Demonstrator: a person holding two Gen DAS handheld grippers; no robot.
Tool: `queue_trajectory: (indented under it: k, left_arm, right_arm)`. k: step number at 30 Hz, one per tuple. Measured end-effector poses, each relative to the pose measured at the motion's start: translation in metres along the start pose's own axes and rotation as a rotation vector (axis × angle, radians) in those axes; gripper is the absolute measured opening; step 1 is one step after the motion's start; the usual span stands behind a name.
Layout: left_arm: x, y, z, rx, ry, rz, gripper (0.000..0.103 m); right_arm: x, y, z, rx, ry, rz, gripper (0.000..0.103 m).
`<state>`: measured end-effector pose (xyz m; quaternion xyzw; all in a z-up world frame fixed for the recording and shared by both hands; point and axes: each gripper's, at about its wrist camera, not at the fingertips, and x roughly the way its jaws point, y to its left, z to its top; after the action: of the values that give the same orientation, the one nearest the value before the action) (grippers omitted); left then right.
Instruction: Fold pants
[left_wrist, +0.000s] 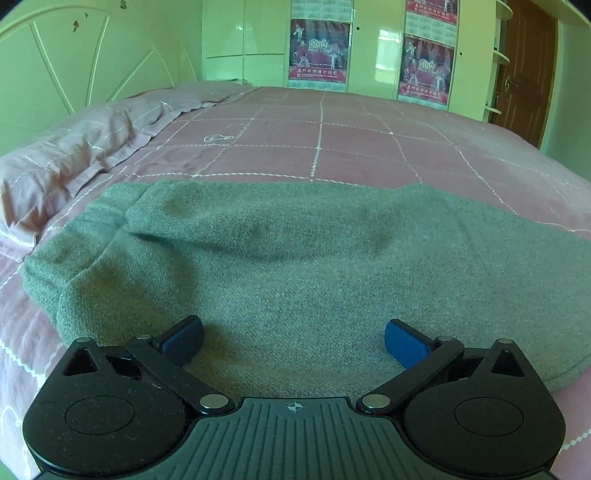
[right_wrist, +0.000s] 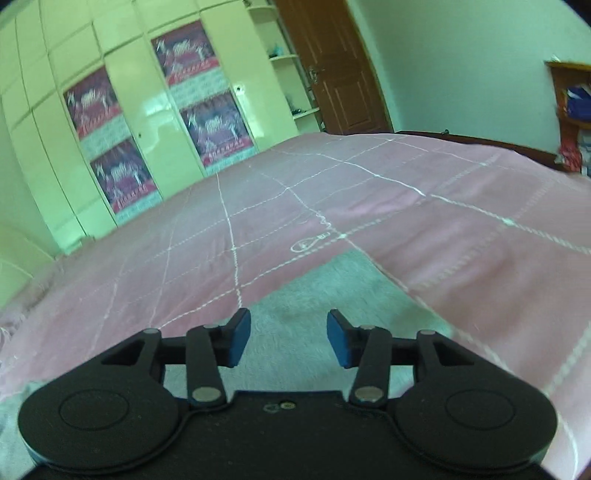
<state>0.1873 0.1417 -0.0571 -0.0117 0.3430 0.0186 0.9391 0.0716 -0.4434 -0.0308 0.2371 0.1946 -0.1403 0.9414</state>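
Left black hand-held gripper with blue pads (left_wrist: 293, 341) spread wide and empty, low over the near edge of the grey-green, thick knitted pants (left_wrist: 295, 258) lying doubled and flat across the pink checked bedsheet (left_wrist: 332, 140), beside the rumpled pink pillow (left_wrist: 74, 155). Right black hand-held gripper with blue pads (right_wrist: 289, 338) parted moderately, nothing held, above a narrow end of the same cloth, blurred in that view. Likely soft, limp and fairly heavy, with a grippy weave; best pinched through both layers at the corners of one end, lest the upper layer slide.
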Motion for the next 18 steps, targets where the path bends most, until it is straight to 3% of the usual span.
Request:
queue_trajectory:
  k: [2, 3, 6, 10, 18]
  left_arm:
    - [-0.001, -0.001, -0.004, 0.007, -0.020, 0.010, 0.103]
    - [-0.002, -0.002, -0.007, 0.004, -0.033, 0.014, 0.103]
    - [-0.005, -0.003, -0.009, 0.000, -0.038, 0.023, 0.103]
    - [-0.011, -0.006, 0.000, 0.003, 0.004, 0.030, 0.103]
    - [-0.031, -0.018, -0.011, -0.010, -0.034, 0.013, 0.103]
  right_arm:
    - [0.010, -0.018, -0.014, 0.043, 0.077, -0.037, 0.050]
    - [0.016, -0.025, -0.019, 0.068, 0.124, -0.078, 0.049]
    - [0.004, -0.031, -0.015, 0.152, 0.056, -0.091, 0.052]
    - [-0.008, -0.017, -0.012, 0.125, 0.010, -0.049, 0.056]
    - [-0.006, 0.001, -0.010, 0.109, -0.023, 0.013, 0.056]
